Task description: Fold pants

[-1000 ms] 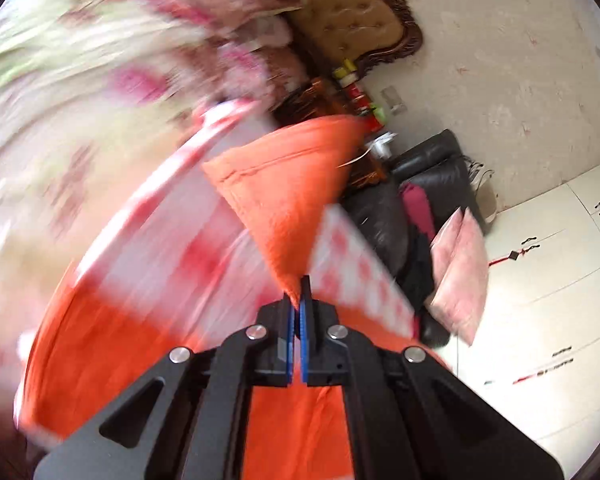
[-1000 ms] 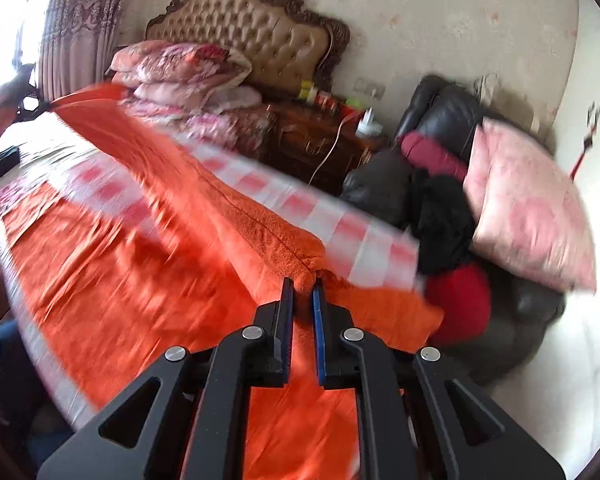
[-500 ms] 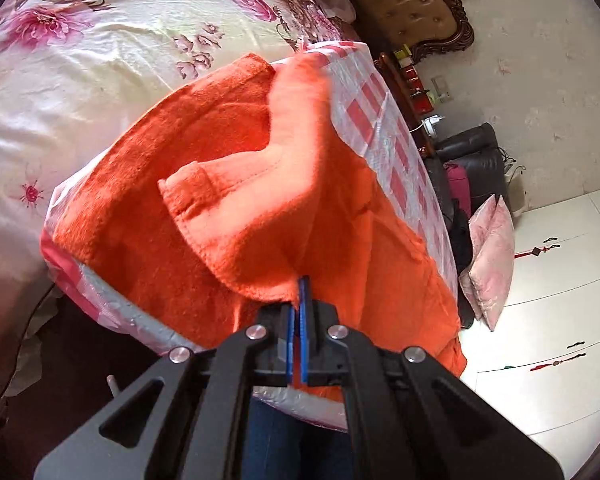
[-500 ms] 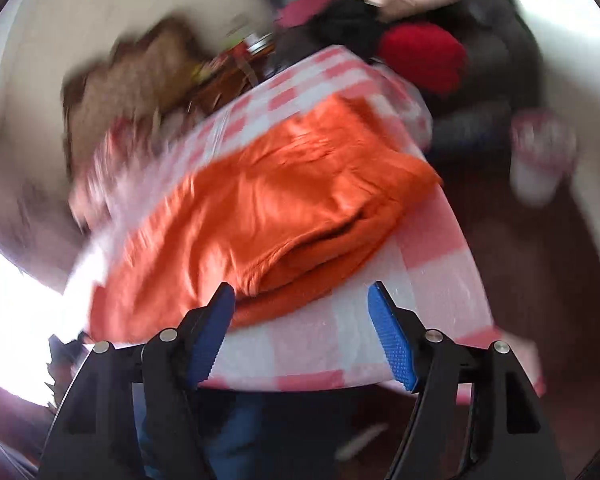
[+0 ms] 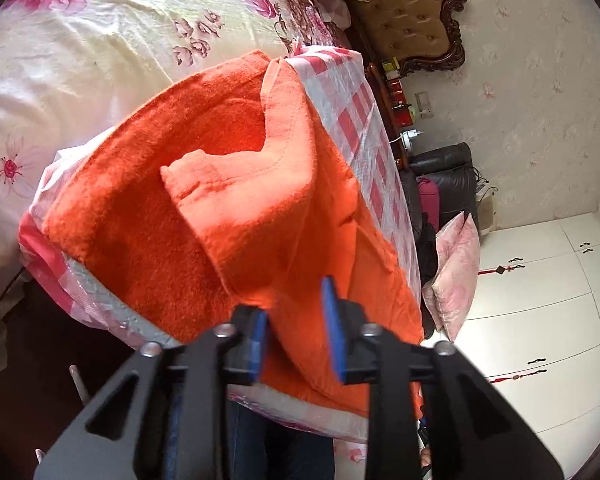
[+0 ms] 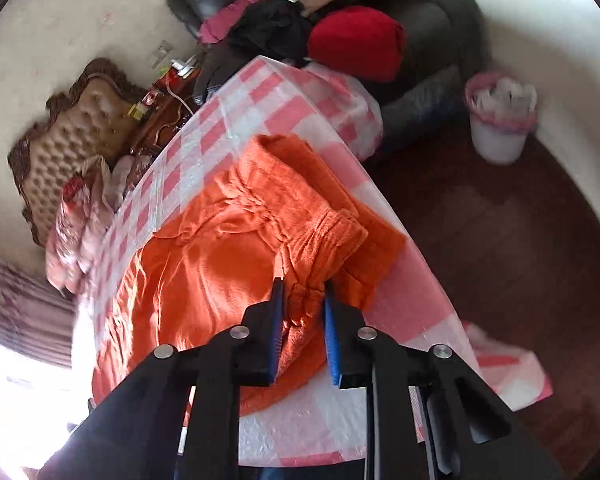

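Nearest in the left wrist view, the left gripper (image 5: 296, 330) shows black arms ending in blue-padded fingers (image 5: 334, 330) held narrowly apart, with a fold of the orange pants (image 5: 228, 208) lying in the gap between them; whether the pads touch the cloth cannot be told; the pants are thick, fuzzy fleece, heaped in soft folds with a paler stitched hem turned up on top; they lie on a desk (image 5: 360, 128) covered in a glossy pink-and-white checked plastic cloth; beyond the desk's far edge spreads a bed (image 5: 100, 40) with a cream sheet printed in pink flowers, and further off stands a tufted tan headboard (image 5: 412, 12) in a carved dark frame; to the right, a pale pink pillow (image 5: 456, 272) leans against a dark sofa. In the right wrist view, the right gripper (image 6: 303, 334) also holds its blue-padded fingers (image 6: 277, 332) narrowly apart, straddling the gathered elastic waistband of the pants (image 6: 220, 264) at the near edge; the fabric sits between the pads, though a firm pinch is not visible; the pants spread away from the fingers across the checked desk (image 6: 260, 96), folded double at the far corner; past the desk, a dark sofa (image 6: 420, 12) carries a red cushion (image 6: 356, 40) and black clothing; a white bin (image 6: 500, 120) with a pink liner stands on the dark wooden floor.
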`<state>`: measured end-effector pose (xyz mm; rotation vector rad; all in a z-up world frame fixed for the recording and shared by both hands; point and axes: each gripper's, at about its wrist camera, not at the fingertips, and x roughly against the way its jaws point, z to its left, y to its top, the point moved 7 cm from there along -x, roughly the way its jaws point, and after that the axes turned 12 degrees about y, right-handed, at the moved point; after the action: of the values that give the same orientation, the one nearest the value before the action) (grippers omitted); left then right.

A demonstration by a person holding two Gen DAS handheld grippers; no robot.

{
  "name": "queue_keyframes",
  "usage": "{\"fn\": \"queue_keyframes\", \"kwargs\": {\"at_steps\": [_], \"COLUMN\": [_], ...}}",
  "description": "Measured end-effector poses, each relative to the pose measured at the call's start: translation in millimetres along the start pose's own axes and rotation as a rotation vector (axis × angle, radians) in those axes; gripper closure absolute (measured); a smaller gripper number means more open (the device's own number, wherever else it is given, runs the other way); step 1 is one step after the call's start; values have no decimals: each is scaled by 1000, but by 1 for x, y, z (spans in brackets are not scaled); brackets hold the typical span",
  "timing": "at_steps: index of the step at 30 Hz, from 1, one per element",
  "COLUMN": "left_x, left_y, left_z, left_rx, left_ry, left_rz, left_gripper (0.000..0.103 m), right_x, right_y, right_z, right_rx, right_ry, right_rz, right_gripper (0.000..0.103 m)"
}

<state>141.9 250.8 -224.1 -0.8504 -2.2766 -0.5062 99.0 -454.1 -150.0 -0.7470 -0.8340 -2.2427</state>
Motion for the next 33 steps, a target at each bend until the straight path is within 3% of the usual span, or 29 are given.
{"fn": "queue_keyframes", "kwargs": {"at_steps": [8, 10, 11, 12, 15, 19, 21, 24, 26, 29, 33], "left_x": [13, 15, 12, 10, 21, 71, 93, 88, 61, 44, 48], "left_y": [19, 27, 32, 35, 57, 101, 103, 65, 35, 12, 20], "left_z": [17, 24, 24, 23, -2, -80, -98, -63, -11, 37, 34], "left_rx": [115, 164, 169, 159, 100, -102, -168, -161, -114, -21, -35], "left_ry": [-101, -99, -101, -70, 4, 101, 143, 190, 259, 262, 245], "left_rz": [-35, -47, -41, -32, -49, -182, -242, -175, -92, -33, -53], "left_gripper": [74, 76, 87, 102, 102, 102, 102, 102, 102, 102, 102], "right_x": [14, 8, 5, 2, -3, 21, 31, 30, 19, -4, -15], "right_y": [21, 23, 24, 25, 34, 84, 98, 83, 62, 29, 18], "right_z": [18, 16, 14, 12, 18, 76, 103, 98, 72, 31, 15], "right_rx": [35, 33, 26, 9, -25, 27, 92, 141, 138, 128, 132], "right_ry": [-2, -21, -27, -34, -31, 67, 60, 2, -64, -165, -219], "right_rz": [-56, -48, -44, -40, -34, -140, -188, -175, -140, -58, -25], "right_gripper": [85, 85, 85, 85, 86, 87, 87, 87, 87, 87, 87]}}
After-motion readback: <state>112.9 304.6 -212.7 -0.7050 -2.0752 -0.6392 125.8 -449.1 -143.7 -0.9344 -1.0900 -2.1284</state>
